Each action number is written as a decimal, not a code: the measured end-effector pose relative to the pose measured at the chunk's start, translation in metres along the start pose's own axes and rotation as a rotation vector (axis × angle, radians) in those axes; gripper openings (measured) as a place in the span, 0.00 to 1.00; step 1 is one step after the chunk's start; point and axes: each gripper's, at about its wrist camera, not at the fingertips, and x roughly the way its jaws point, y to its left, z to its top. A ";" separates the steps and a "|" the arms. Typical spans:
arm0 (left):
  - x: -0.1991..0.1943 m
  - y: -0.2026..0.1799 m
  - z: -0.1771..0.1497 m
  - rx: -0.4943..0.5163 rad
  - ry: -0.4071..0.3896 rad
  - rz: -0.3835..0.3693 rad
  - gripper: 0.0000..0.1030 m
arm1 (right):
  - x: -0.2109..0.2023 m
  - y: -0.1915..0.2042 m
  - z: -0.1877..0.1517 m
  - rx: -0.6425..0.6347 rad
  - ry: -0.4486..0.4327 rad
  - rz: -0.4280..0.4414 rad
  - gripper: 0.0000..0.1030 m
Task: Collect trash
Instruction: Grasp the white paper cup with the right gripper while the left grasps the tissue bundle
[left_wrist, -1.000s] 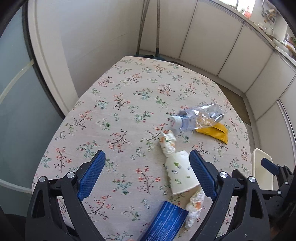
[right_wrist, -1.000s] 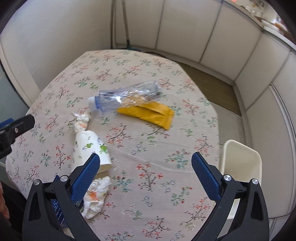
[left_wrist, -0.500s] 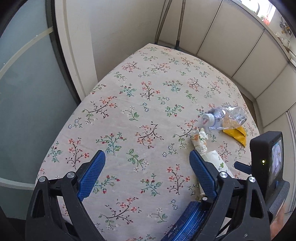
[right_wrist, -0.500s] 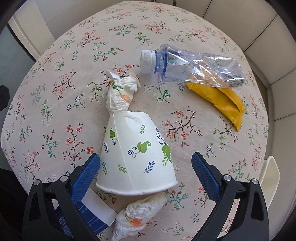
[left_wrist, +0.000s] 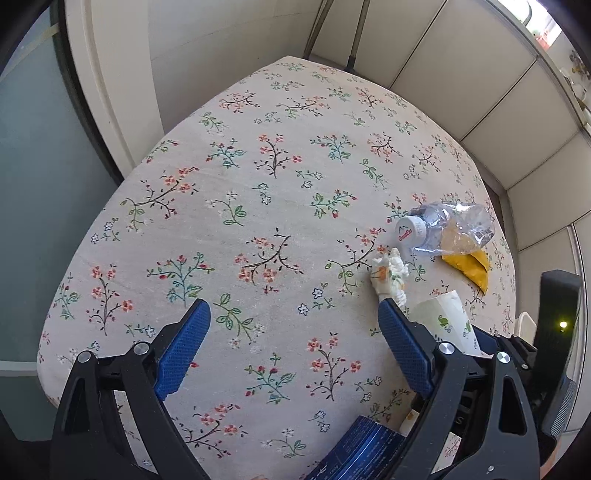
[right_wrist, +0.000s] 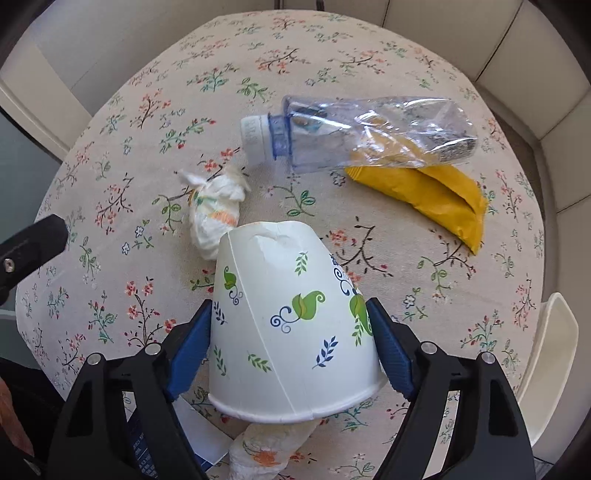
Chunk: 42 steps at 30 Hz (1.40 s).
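In the left wrist view we see the left gripper (left_wrist: 291, 347) with its jaws spread wide over bare floral tablecloth (left_wrist: 258, 206), nothing between the pads. Past its right finger lies the paper cup (left_wrist: 445, 325), only a slice of its wall showing, the rest hidden behind that finger and the black body of the other tool. Beyond the cup a twisted tissue (left_wrist: 389, 273) lies on the cloth, and farther out a crushed plastic bottle (left_wrist: 443, 229) rests on its side with its white cap toward us and its body running away to the right, partly over a yellow wrapper (left_wrist: 469, 267). A dark blue packet (left_wrist: 364, 452) is cut off at the bottom edge, so we cannot read it. In the right wrist view the right gripper (right_wrist: 290, 345) straddles the cup (right_wrist: 290, 325), its jaws closing in, the blue pads close at either flank of the wall; whether they already press we cannot tell. The cup lies on its side, long axis running straight out from the gripper, open rim toward us and dented base pointing away. This view alone shows the whole cup, the bottle (right_wrist: 369, 133) in full, lying crosswise with its cap to the left, the wrapper (right_wrist: 428, 199) in full length just behind it, a second crumpled tissue (right_wrist: 269, 450) under the cup's rim, half hidden, and a white bin's rim (right_wrist: 554, 354) cut off at the right.
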 end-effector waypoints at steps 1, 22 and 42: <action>0.003 -0.003 0.001 0.003 0.005 -0.004 0.86 | -0.006 -0.004 -0.004 0.011 -0.012 0.003 0.76; 0.082 -0.080 0.009 0.102 0.067 0.021 0.36 | -0.056 -0.110 -0.035 0.230 -0.137 0.030 0.77; 0.016 -0.119 -0.002 0.174 -0.059 -0.091 0.32 | -0.105 -0.141 -0.052 0.315 -0.293 0.043 0.77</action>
